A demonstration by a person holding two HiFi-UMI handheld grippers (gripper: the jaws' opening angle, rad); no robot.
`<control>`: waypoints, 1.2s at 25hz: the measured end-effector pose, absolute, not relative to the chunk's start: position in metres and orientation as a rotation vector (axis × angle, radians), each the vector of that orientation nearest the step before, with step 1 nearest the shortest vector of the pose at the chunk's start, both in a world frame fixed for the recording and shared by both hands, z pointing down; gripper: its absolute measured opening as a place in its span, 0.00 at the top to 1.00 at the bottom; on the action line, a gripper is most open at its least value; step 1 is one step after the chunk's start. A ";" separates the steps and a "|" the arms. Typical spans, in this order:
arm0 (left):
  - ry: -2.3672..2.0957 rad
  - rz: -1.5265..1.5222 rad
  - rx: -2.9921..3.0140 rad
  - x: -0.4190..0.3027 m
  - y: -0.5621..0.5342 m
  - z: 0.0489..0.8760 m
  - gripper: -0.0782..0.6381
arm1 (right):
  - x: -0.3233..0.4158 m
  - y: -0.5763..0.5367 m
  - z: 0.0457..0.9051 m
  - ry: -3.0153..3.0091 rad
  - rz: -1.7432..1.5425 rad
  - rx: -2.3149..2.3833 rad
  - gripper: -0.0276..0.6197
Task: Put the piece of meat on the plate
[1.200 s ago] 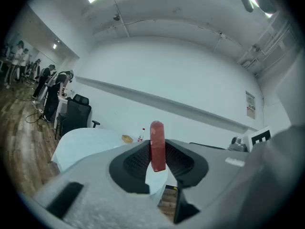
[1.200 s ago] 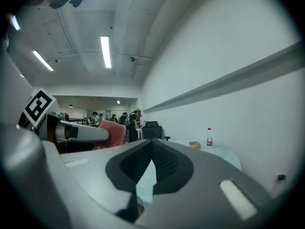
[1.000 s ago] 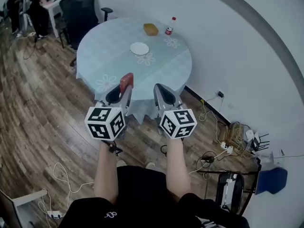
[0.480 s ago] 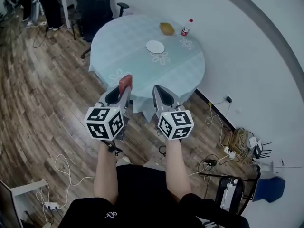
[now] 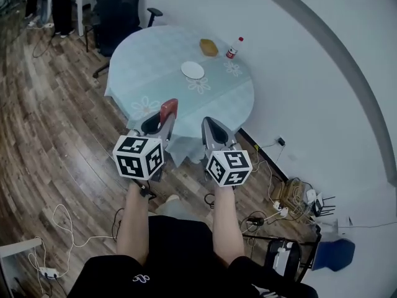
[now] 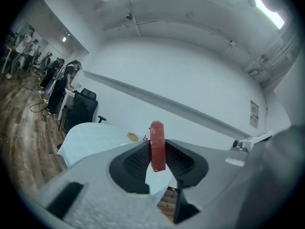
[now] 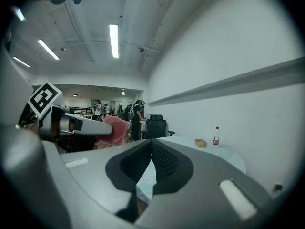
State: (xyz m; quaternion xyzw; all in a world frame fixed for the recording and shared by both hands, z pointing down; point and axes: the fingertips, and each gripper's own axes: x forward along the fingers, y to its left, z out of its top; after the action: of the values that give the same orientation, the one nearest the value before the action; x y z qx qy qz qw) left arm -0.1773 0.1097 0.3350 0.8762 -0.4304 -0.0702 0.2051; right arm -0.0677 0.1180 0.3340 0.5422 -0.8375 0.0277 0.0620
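The left claw (image 5: 162,118) was clamped on the piece of meat (image 6: 157,146), a flat red slab held upright between the pads, its upper end sticking out past the jaw tips. The right claw (image 5: 211,126) was closed, its pads meeting at the tips with nothing between them. Both claws were held side by side in front of the person, pointing roughly level toward the round desk (image 5: 155,54), which was covered with a pale blue flowered cloth. The white plate (image 5: 193,70) lay near the desk's middle, well apart from the meat, which was at the desk's near edge in the head view. Beyond the plate, toward the far edge, a red-capped bottle (image 5: 232,47) stood just beside a small yellowish tray (image 5: 208,47). A black office chair (image 5: 121,8) stood at the desk's far side on the wooden floor (image 5: 56,141).
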 end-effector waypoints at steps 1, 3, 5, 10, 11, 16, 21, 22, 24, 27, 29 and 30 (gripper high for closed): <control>-1.195 -0.195 2.441 -0.175 0.106 0.336 0.77 | -0.065 0.114 0.336 -2.527 0.091 1.641 0.95; -1.194 -0.195 2.436 -0.175 0.100 0.340 0.77 | -0.062 0.106 0.339 -2.527 0.102 1.640 0.95; -1.207 -0.190 2.428 -0.177 0.089 0.344 0.77 | -0.064 0.093 0.342 -2.531 0.092 1.623 0.95; -1.286 -0.163 2.371 -0.189 0.046 0.363 0.77 | -0.076 0.048 0.359 -2.564 0.081 1.531 0.95; -1.305 -0.165 2.357 -0.194 0.036 0.366 0.77 | -0.079 0.039 0.361 -2.578 0.081 1.512 0.95; -1.349 -0.145 2.316 -0.178 -0.026 0.377 0.77 | -0.049 -0.028 0.370 -2.611 0.121 1.504 0.95; -1.291 -0.061 2.337 -0.126 -0.087 0.396 0.77 | 0.009 -0.100 0.392 -2.557 0.194 1.559 0.95; -1.300 -0.051 2.310 -0.121 -0.104 0.402 0.77 | 0.020 -0.117 0.398 -2.549 0.206 1.555 0.95; -1.337 -0.006 2.251 -0.114 -0.140 0.416 0.77 | 0.049 -0.152 0.409 -2.540 0.263 1.572 0.95; -1.348 0.057 2.205 -0.094 -0.182 0.430 0.77 | 0.091 -0.199 0.421 -2.481 0.296 1.608 0.95; -1.336 0.081 2.192 -0.077 -0.204 0.435 0.77 | 0.109 -0.222 0.422 -2.439 0.247 1.596 0.95; -1.329 0.095 2.190 -0.066 -0.214 0.437 0.77 | 0.116 -0.233 0.421 -2.433 0.228 1.584 0.95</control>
State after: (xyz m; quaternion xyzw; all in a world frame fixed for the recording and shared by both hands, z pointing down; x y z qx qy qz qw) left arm -0.0663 -0.2143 0.4370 0.8190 -0.4969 0.0354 0.2849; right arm 0.1158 -0.2333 0.4214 0.5404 -0.8299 0.0779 0.1144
